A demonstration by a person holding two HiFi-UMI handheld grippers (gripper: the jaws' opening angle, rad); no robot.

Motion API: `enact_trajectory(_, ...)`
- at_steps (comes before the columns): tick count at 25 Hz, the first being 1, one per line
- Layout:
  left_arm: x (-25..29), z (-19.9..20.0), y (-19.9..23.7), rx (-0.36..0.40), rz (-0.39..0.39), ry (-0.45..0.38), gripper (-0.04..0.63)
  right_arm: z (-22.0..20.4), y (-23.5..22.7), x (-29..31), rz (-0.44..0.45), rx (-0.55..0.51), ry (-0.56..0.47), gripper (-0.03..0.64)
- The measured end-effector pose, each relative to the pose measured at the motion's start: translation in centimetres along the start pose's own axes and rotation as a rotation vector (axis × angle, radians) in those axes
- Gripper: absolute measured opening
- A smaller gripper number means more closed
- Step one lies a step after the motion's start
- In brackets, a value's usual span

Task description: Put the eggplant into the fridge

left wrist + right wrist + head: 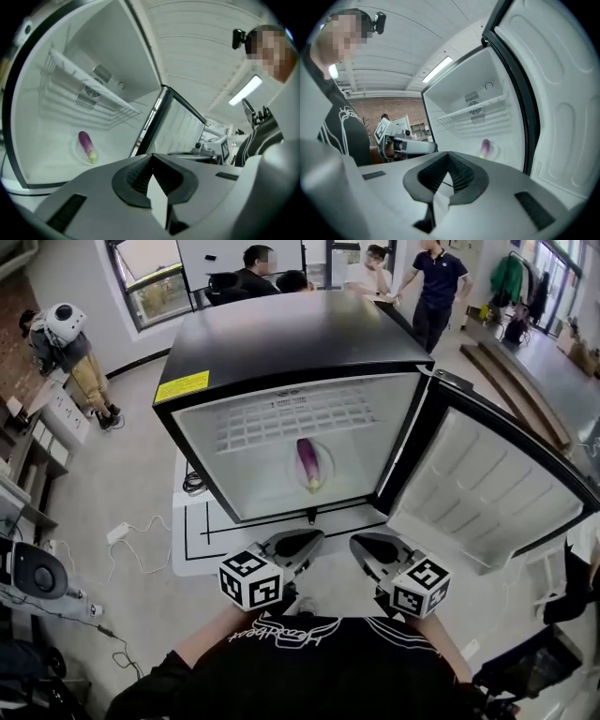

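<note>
Already eggplant (308, 463) sits in fridge (281, 343) — left gripper (298, 545), right gripper (373, 547): jaws clenched, empty.

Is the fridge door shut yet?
No, the fridge door stands wide open to the right, with the eggplant visible inside.

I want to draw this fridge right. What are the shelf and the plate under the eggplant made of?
Shelf: probably metal wire with a white coating; it is a grid of thin, even bars.
Plate: smooth and white with a slight shine, so plastic or ceramic; the pictures do not show which.
</note>
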State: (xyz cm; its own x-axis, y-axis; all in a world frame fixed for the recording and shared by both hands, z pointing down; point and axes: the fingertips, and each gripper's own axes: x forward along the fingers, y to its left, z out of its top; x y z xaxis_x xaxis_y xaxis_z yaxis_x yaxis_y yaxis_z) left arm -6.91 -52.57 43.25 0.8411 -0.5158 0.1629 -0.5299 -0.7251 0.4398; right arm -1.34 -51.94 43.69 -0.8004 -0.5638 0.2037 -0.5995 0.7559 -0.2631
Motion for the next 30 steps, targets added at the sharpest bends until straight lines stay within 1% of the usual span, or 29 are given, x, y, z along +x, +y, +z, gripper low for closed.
enact_trajectory(2,-1.5,-0.2,-2.7,0.09,-0.01,0.002,0.008,0.7,2.2,-1.9,0.022,-0.024,-0.02,0.006)
enact_trajectory(3,-2.2,-0.3,-4.0,0.115,-0.016,-0.002,0.008,0.9,3.1,-2.9,0.035,-0.034,-0.027,0.006)
enact_trajectory(5,-3.2,-0.9,-6.4,0.138,-0.018,-0.013,0.008,0.4,5.0,-4.7,0.069,-0.051,-0.033,0.006)
enact_trajectory(7,-4.4,-2.1,-8.8,0.141,-0.015,-0.026,0.008,-0.9,7.0,-6.5,0.099,-0.055,-0.036,0.006)
enact_trajectory(10,-6.2,-4.5,-12.7,0.142,-0.016,-0.051,0.008,-3.4,10.0,-9.5,0.115,-0.065,-0.036,0.006)
enact_trajectory(13,-7.1,-6.1,-15.8,0.115,-0.023,-0.062,0.008,-4.5,11.8,-12.2,0.123,-0.088,-0.019,0.006)
enact_trajectory(15,-7.3,-6.9,-17.4,0.098,-0.02,-0.06,0.008,-4.8,12.4,-13.7,0.123,-0.075,-0.01,0.006)
enact_trajectory(21,-8.2,-9.6,-22.0,0.107,-0.009,-0.046,0.008,-6.9,15.5,-17.2,0.138,-0.059,0.031,0.006)
enact_trajectory(26,-9.2,-11.1,-24.7,0.107,0.004,-0.044,0.008,-8.3,17.0,-19.2,0.157,-0.079,0.01,0.006)
enact_trajectory(28,-9.5,-11.3,-25.8,0.103,0.005,-0.049,0.008,-8.5,17.3,-20.2,0.147,-0.08,0.007,0.006)
enact_trajectory(30,-9.8,-11.8,-26.8,0.104,0.004,-0.052,0.008,-9.0,17.7,-21.0,0.138,-0.102,0.008,0.006)
